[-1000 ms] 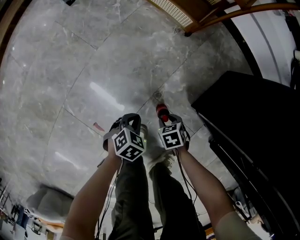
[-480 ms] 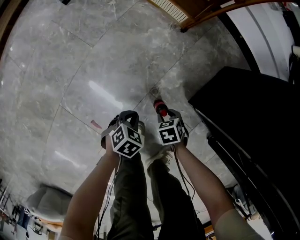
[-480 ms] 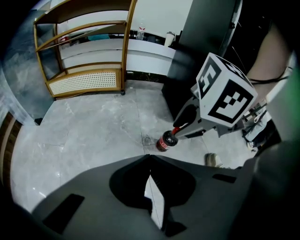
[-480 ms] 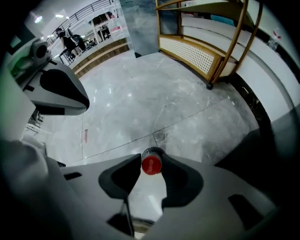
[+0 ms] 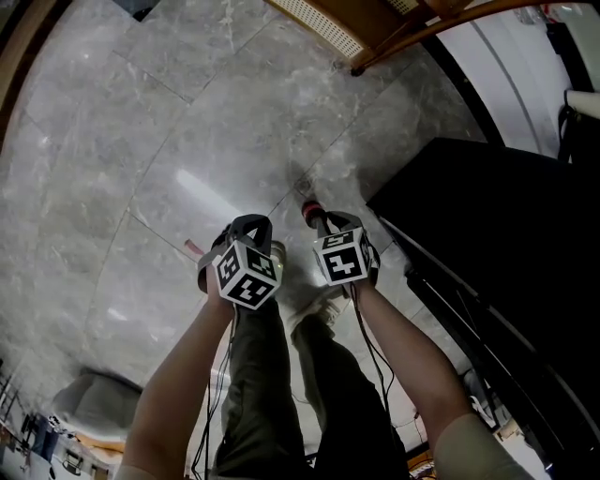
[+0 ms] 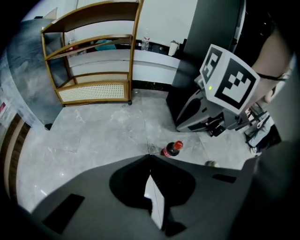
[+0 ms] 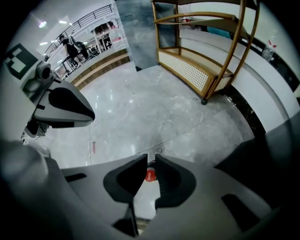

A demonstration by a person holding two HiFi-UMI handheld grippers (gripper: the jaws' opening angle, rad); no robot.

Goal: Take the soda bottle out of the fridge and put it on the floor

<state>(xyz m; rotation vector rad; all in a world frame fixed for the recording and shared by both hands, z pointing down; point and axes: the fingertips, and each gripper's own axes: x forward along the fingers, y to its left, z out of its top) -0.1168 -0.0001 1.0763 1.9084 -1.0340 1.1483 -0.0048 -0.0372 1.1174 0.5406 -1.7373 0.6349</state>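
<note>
The soda bottle [image 5: 309,210], dark with a red cap, stands upright on the grey marble floor. In the left gripper view the soda bottle [image 6: 172,149] stands alone, just past my jaw tips. My right gripper [image 5: 336,223] hangs above it and touches nothing. Its jaws have just been closing to a narrow gap. Far below that gap, in the right gripper view [image 7: 151,158], shows the red cap [image 7: 150,175]. My left gripper [image 5: 246,230] hovers beside it, empty, and its jaw tips meet in the left gripper view [image 6: 150,158].
The black fridge [image 5: 487,234] fills the right side. A wooden shelf unit [image 5: 375,28] stands at the far end, and a small red scrap [image 5: 192,247] lies on the floor to the left. The person's legs and shoes [image 5: 319,314] are below the grippers.
Both grippers have risen away from the floor. The bottle has stayed standing where it was, and more of it shows past the right gripper.
</note>
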